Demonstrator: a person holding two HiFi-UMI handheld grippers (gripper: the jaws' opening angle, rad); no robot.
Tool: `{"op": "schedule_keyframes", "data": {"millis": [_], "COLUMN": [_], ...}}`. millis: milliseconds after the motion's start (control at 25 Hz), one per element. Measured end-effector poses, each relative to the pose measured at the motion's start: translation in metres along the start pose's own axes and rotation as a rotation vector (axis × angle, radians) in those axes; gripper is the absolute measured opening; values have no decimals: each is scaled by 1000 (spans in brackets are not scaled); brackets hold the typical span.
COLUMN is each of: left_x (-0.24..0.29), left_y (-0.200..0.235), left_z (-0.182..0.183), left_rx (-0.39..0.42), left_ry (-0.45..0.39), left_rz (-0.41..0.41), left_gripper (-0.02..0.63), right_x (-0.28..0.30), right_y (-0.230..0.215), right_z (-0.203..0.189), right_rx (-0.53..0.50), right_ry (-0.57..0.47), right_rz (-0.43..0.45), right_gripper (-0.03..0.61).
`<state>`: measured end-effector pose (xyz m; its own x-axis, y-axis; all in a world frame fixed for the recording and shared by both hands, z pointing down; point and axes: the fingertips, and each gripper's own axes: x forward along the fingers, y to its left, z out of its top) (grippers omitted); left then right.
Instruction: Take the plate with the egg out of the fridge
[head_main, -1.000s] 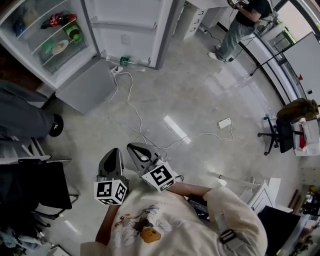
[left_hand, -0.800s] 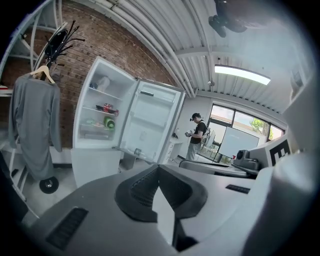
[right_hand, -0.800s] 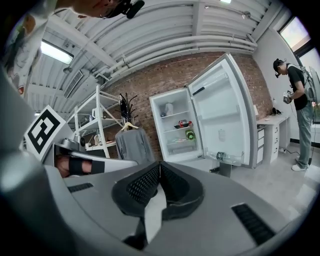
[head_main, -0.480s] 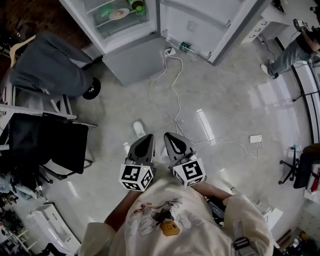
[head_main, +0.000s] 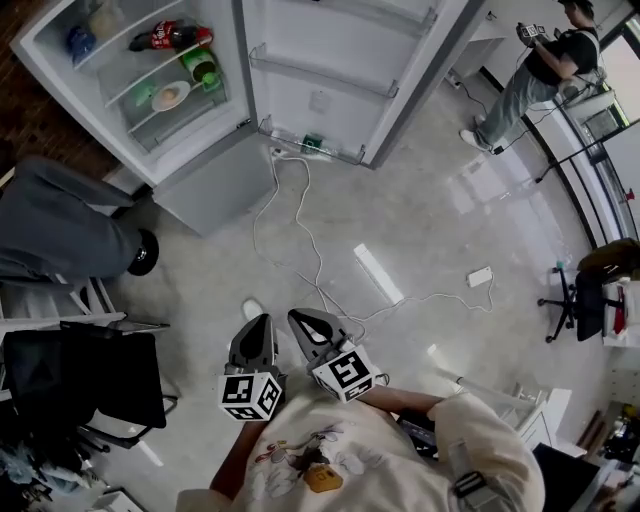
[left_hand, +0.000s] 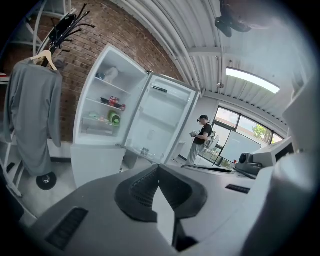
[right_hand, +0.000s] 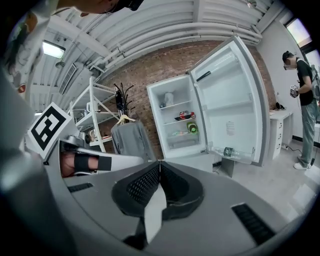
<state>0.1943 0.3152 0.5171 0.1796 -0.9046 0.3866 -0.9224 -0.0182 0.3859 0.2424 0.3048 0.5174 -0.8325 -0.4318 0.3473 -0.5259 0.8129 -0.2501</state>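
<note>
The white fridge (head_main: 205, 185) stands open at the far left of the head view. On a middle shelf lies the plate with the egg (head_main: 170, 96), also visible in the right gripper view as a pale plate (right_hand: 179, 133). My left gripper (head_main: 262, 322) and right gripper (head_main: 296, 316) hang side by side over the floor near my chest, far from the fridge. Both point toward it. Each has its jaws closed tip to tip with nothing between them.
A red bottle (head_main: 170, 35) and a green container (head_main: 203, 68) share the shelves. The open fridge door (head_main: 340, 70) swings right. A white cable (head_main: 300, 230) trails across the floor. A grey coat (head_main: 50, 225) and black chair (head_main: 80, 380) stand left. A person (head_main: 540, 60) stands far right.
The head view has swung, so the fridge shelves show in full again at upper left. Both grippers have shifted slightly across the floor, still side by side and shut.
</note>
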Motion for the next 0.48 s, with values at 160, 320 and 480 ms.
{"op": "schedule_keyframes", "data": {"millis": [160,320,480], "left_x": [22,48,50], "left_y": [18,39,72], "left_z": [28,56,81], "left_rx": [19,33,46], "left_ry": [-10,-17,-30], "left_rz": [-11,-48,-54], "left_gripper": [9,9,9], "right_x": [29,62,98], "right_y": [-11,-23,-11], "right_z": [20,42,59], "right_rx": [-4,-14,-29], "right_ry": [-11,-28,-37], "right_rz": [-9,-41,-36], "right_gripper": [6,6,6]}}
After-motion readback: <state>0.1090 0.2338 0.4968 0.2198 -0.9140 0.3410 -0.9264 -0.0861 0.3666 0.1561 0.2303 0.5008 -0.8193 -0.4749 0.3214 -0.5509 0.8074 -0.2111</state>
